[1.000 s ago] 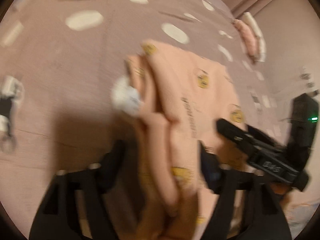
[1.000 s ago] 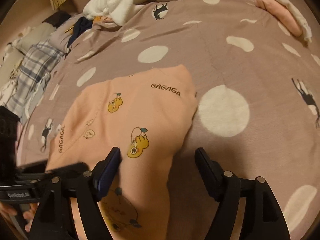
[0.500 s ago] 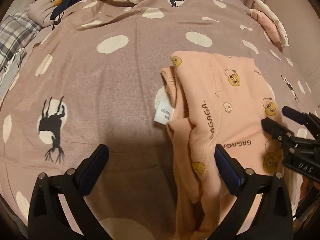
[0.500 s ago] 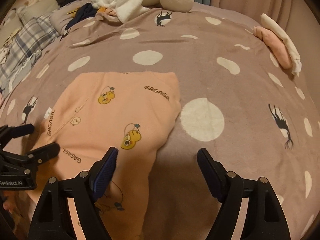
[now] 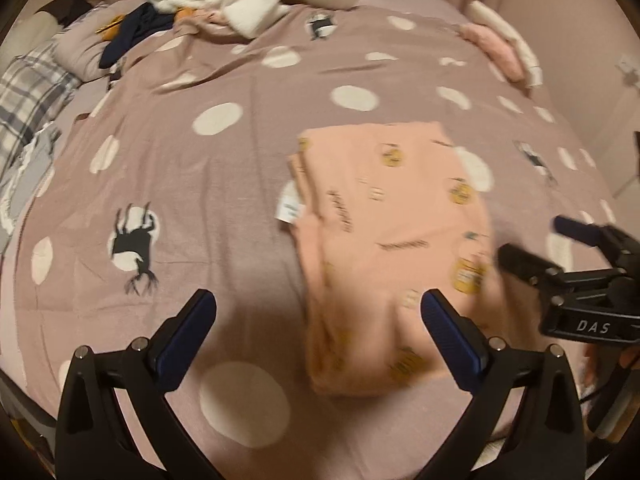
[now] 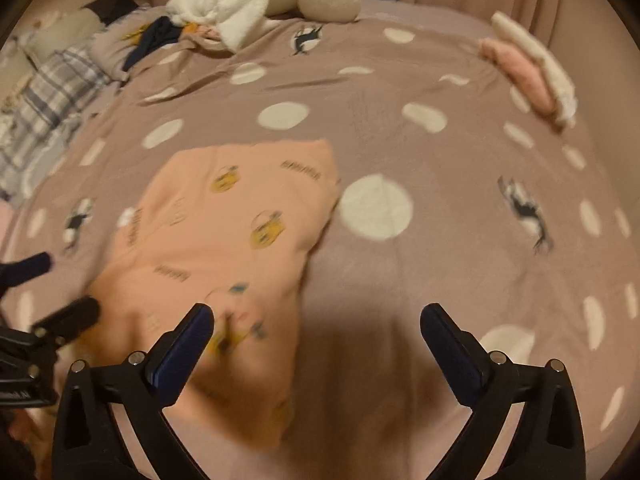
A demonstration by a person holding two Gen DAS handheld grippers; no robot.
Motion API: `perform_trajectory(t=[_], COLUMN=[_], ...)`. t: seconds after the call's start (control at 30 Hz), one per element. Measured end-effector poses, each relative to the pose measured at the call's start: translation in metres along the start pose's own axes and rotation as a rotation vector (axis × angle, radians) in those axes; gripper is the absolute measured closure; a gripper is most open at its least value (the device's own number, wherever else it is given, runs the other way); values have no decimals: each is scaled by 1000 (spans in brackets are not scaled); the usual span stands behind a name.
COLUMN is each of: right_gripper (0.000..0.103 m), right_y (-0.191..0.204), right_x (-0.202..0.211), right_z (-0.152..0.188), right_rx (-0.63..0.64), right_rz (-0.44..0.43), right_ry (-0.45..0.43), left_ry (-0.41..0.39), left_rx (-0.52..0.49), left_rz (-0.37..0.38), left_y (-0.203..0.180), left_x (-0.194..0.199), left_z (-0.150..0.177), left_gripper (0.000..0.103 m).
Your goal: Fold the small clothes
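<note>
— Left gripper [image 5: 318, 322] and right gripper [image 6: 316, 326]: both spread wide, holding nothing, above the bed [image 5: 200, 184].

— And the peach garment [image 5: 392, 240]?

— Folded, lying flat near the bed's front edge.

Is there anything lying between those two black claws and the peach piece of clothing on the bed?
Nothing visible does. The peach garment lies folded on the spotted bedspread with bare cover around it. The left claw and right claw both hang open just before its near edge; other laundry sits far off.
</note>
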State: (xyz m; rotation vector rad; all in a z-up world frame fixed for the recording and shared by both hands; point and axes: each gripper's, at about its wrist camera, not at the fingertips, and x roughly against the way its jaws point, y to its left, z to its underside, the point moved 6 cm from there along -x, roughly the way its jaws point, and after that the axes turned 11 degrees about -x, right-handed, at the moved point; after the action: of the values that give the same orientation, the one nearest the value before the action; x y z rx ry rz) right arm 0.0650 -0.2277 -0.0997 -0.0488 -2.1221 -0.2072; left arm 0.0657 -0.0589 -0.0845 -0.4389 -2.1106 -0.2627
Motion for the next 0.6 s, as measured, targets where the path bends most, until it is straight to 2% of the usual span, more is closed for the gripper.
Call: perform_trajectory(t=[0.1,0.2,0.3,0.5,0.6], right_gripper=[1,1,1,1,1], right_y=[-6,-13,-21,-26,-25], right_x=[7,15,20,22,23], right_z=[8,13,17,22,25], right_rx=[-21,-20,-36,-40,-38], right_rz=[-3,48,64,80,72], right_ry=[12,-3,-9,-7,-2], left_ry=[9,17,2,0,-10], left_rx=[30,17,-8,-20,-25], left_rz=[39,-24,-91,-56,-84], left_y=[-4,-6,-7,-16,-20], left_x=[6,10,16,21,24], left_z=[4,8,10,16,18], left_gripper=[0,0,0,0,0])
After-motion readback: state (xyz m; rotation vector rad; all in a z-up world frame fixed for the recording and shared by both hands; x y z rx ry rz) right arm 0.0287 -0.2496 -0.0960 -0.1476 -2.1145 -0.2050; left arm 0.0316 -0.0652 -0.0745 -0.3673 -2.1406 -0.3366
